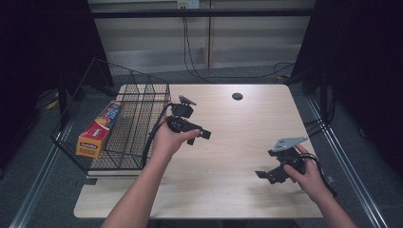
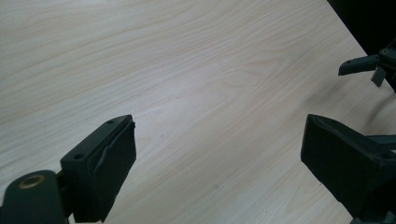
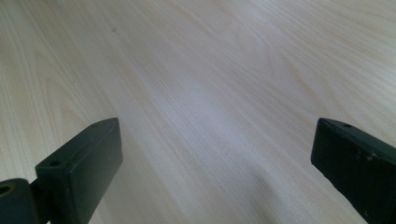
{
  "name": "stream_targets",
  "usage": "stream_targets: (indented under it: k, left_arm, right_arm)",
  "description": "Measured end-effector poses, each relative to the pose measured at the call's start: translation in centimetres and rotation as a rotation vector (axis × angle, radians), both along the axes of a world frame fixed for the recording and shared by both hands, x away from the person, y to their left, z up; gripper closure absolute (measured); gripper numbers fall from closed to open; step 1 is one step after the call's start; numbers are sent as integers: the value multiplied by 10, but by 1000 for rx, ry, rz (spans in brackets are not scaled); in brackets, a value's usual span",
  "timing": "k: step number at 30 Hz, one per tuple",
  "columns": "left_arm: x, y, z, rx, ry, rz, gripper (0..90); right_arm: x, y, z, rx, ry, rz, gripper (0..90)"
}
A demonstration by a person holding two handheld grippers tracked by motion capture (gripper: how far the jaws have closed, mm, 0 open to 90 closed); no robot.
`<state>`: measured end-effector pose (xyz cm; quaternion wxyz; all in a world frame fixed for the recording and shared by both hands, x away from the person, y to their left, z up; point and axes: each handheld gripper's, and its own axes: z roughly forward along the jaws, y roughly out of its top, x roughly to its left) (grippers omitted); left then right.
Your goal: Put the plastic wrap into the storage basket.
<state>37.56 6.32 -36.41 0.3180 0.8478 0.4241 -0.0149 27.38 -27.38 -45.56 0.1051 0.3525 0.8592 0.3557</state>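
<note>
My left gripper (image 1: pixel 201 135) is held above the light wooden table (image 1: pixel 237 142) just right of a black wire basket (image 1: pixel 138 118), its jaws pointing right. In the left gripper view that gripper (image 2: pixel 219 140) stands open, with bare wood between the jaws. My right gripper (image 1: pixel 262 175) rests low near the table's front right, jaws pointing left. In the right gripper view it (image 3: pixel 215 140) is open too, with nothing between the jaws. The right gripper's black tips (image 2: pixel 369 65) also appear at the upper right of the left gripper view.
A long orange and blue box of plastic wrap (image 1: pixel 99 129) lies in the wire basket at the table's left end. A dark round cable hole (image 1: pixel 237 96) sits near the far edge. Cables (image 1: pixel 190 52) run on the floor behind the table.
</note>
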Motion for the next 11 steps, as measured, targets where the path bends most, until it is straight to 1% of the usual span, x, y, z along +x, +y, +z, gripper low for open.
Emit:
stream_targets:
  k: [1, 2, 3, 4, 5, 7, 8, 10, 11]
  left_arm:
    - [-1, -1, -2, -3, -3, 5, 102]
    - [-2, -1, -3, -1, -8, -5, 101]
    - [-3, -2, -4, 3, -12, -10, 100]
    - [-5, -3, -6, -8, -16, -13, 100]
    - [-6, -3, -8, -7, -18, -25, 99]
    - [-8, -4, -11, -12, -20, -28, 99]
    - [-9, -4, -12, -1, -24, -42, 97]
    - [-11, -5, -15, 6, -34, -41, 94]
    - [-13, -6, -17, -9, -33, -22, 94]
  right_arm:
    - [0, 0, 0, -1, 2, 0, 22]
    - [0, 0, -1, 6, 8, 6, 22]
    - [0, 0, -1, -3, 7, 0, 22]
    - [-1, 0, -1, -9, 12, -3, 22]
    - [0, 0, -2, -11, 12, -3, 22]
    - [0, -1, -3, -2, 15, 3, 23]
    - [0, -1, -3, -7, 10, -7, 21]
    - [0, -1, -3, -10, 11, -13, 22]
    - [1, -1, -4, -7, 15, -10, 22]
